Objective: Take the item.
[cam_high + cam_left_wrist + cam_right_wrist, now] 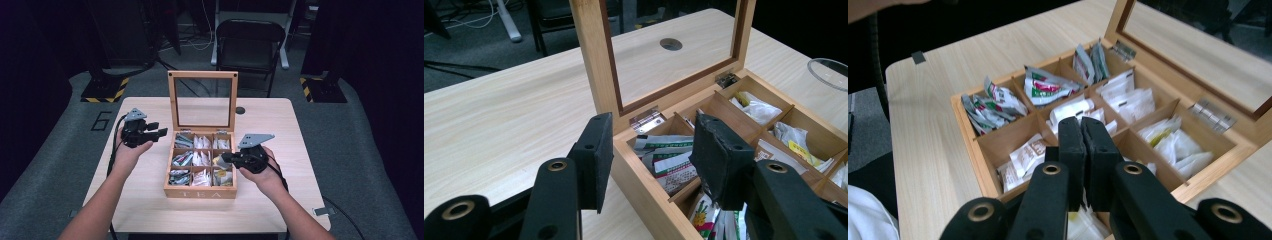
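Pale wood makes up both the counter (150, 200) and the tea box (200, 192), which is seen in the high view at the counter's middle with its glass-paned lid (202, 102) raised upright. Nine compartments holding tea packets (202, 160) are seen inside. The left gripper (156, 129) is held beside the box's left rear corner, its jaws partly apart and nothing between them. The right gripper (223, 158) is held over the box's right side, and a pale packet (219, 162) is seen at its tip.

In the left gripper view, the left gripper (651, 150) is shown with a moderate gap, the box's near wall (644, 185) lying below it untouched.

In the right gripper view, the right gripper (1082, 150) is shown with its jaws pressed narrowly together above the compartments; whether a packet is pinched cannot be told there.
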Tool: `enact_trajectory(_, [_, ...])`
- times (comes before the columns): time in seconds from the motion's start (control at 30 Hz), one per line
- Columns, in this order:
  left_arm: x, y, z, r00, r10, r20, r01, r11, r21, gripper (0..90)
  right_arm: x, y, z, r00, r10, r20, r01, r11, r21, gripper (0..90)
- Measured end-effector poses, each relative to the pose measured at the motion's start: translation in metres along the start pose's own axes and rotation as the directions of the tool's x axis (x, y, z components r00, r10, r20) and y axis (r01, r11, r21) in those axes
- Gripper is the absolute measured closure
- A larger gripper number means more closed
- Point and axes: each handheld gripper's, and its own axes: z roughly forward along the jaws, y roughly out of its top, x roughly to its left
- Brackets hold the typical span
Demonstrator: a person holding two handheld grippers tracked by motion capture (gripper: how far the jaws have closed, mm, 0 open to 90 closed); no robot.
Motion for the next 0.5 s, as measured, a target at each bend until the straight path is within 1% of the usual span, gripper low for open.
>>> enact_trajectory(0.17, [0.000,0.000,-0.001,1.0000,-0.002,0.000,0.002,1.0000,-0.008,51.0,-0.002,0.010,-0.006,1.0000,-0.002,0.001,0.002,1.000,-0.012,87.7])
enact_trajectory(0.23, [0.000,0.000,-0.001,1.0000,-0.001,0.001,0.001,1.0000,-0.004,51.0,-0.004,0.013,-0.009,1.0000,-0.007,0.004,0.007,1.000,-0.015,87.6])
enact_trajectory(0.37, [0.000,0.000,-0.002,1.0000,-0.002,-0.001,0.002,1.0000,-0.006,51.0,-0.006,0.016,-0.012,0.9999,-0.009,0.005,0.009,1.000,-0.013,87.6])
enact_trajectory(0.47, [0.000,0.000,-0.002,1.0000,-0.001,-0.003,0.001,1.0000,-0.007,51.0,-0.007,0.018,-0.014,0.9999,-0.002,0.010,0.002,1.000,-0.014,87.6])
enact_trajectory(0.5, [0.001,0.000,-0.002,1.0000,-0.002,-0.003,0.002,1.0000,-0.007,50.9,-0.008,0.018,-0.014,0.9999,-0.007,0.011,0.007,1.000,-0.016,87.6])
